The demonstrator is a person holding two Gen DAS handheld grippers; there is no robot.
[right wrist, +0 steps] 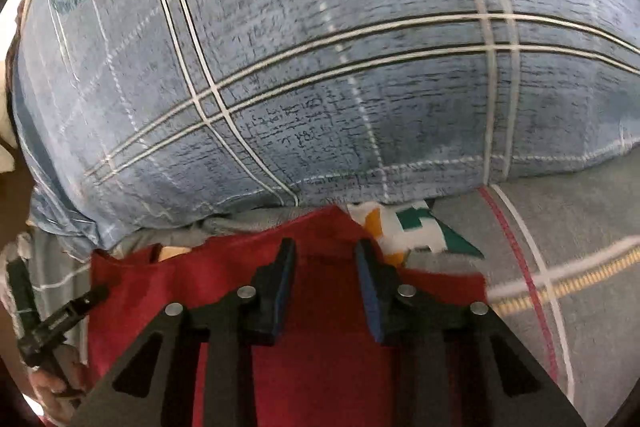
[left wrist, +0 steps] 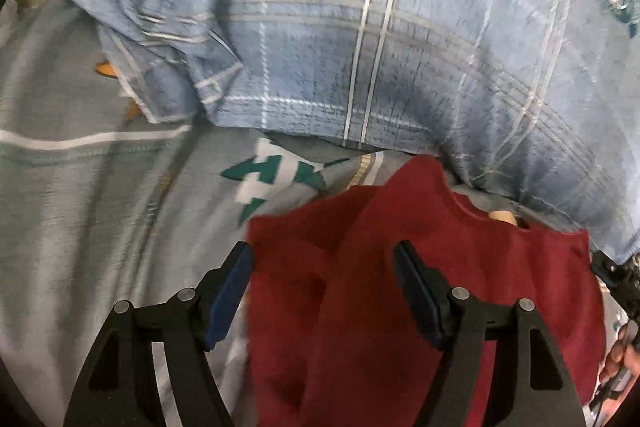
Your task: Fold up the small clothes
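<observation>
The red garment (left wrist: 400,267) lies under both grippers, spreading toward 12 o'clock, left gripper (left wrist: 322,255) spread wide, right gripper (right wrist: 326,251) narrowly parted, neither clamping it.

We had both wrist cams angled steeply down, close over the bed. Both shared the red cloth (left wrist: 400,267) (right wrist: 320,367) and blue pillow (left wrist: 400,27) (right wrist: 320,67); each caught the other gripper at frame edge.

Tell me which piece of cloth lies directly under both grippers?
The dark red garment, plain and without pattern. The blue checked fabric lies beyond it, and the grey printed bedsheet is underneath.
</observation>
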